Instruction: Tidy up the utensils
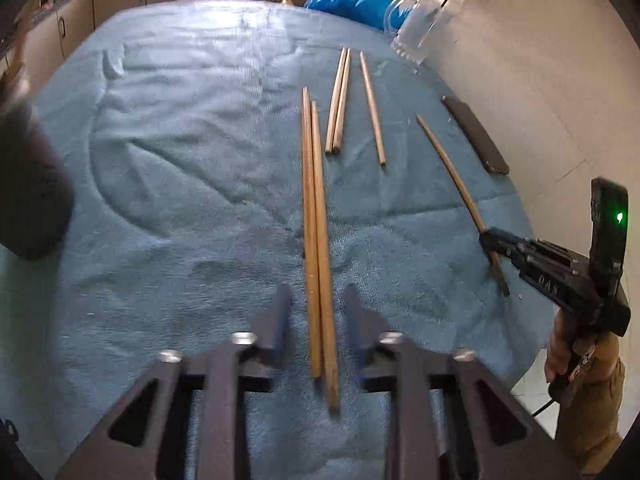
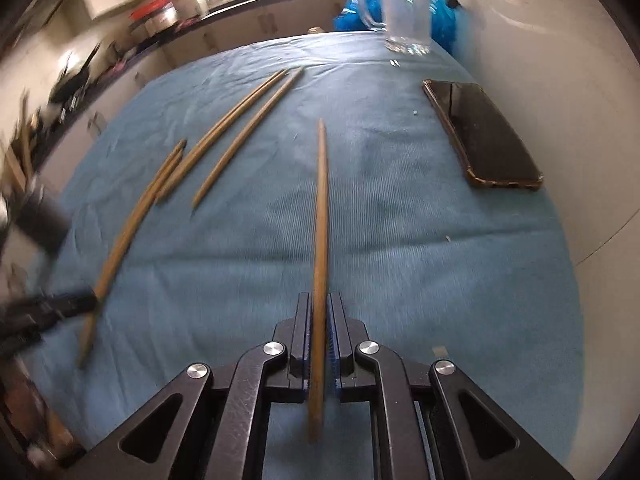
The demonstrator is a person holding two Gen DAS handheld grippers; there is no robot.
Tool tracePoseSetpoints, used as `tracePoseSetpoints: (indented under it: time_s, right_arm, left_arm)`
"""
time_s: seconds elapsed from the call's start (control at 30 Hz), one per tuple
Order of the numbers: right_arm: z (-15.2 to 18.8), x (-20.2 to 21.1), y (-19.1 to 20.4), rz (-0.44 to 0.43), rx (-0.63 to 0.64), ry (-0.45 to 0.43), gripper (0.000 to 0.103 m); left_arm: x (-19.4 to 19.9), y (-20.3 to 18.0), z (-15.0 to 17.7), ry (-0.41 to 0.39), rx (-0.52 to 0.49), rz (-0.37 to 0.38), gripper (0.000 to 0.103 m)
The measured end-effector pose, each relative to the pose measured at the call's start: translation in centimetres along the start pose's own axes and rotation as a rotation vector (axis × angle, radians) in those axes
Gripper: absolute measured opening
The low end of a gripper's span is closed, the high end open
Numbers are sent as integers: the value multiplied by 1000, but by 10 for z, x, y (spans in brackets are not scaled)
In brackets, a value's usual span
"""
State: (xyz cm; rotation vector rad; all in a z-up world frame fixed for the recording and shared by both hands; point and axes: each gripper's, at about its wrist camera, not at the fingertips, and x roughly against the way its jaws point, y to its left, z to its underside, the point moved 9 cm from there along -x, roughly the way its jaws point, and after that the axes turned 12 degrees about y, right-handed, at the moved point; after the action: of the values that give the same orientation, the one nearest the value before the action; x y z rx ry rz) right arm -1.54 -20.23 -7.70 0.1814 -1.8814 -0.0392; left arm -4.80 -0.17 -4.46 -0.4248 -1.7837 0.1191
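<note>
Left wrist view shows the left gripper (image 1: pixel 316 320) with its jaws standing apart either side of a pair of chopsticks (image 1: pixel 314 216) lying together on the blue towel (image 1: pixel 180 160), pads clear of the wood, so that pair looks set down. Right wrist view has the right gripper (image 2: pixel 319 336) clamped on a single chopstick (image 2: pixel 321 216) near the middle of the towel, left of a phone (image 2: pixel 480 136); I judge the sorting into pairs is partway, and next calls for laying this stick beside the lone chopstick (image 1: pixel 372 108) further off
</note>
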Motion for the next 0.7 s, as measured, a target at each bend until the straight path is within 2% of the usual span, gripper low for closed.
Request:
tracePoseSetpoints:
  time_s: [0.03, 0.07, 0.1, 0.17, 0.33, 0.47, 0.6, 0.7]
  right_arm:
    - [4, 1, 1, 7, 16, 0, 20]
    - [7, 3, 2, 1, 22, -5, 33]
    - [9, 4, 2, -7, 17, -10, 37]
    - [10, 6, 1, -5, 1, -24, 37]
    - [12, 7, 1, -29, -30, -56, 37]
    - [12, 9, 1, -54, -48, -88, 37]
    - [12, 10, 0, -55, -33, -117, 37]
    - [13, 9, 1, -52, -21, -136, 37]
  left_arm:
    - [4, 0, -2, -18, 1, -5, 39]
    - [8, 2, -8, -39, 11, -14, 39]
    - [9, 1, -14, -51, 17, -11, 39]
    - [8, -4, -30, -75, 10, 5, 39]
    - [-13, -6, -80, -74, 14, -41, 39]
    - [-24, 3, -122, -94, 84, -92, 39]
    - [-44, 20, -153, -64, 143, -148, 39]
    - [-47, 22, -163, -75, 121, -202, 37]
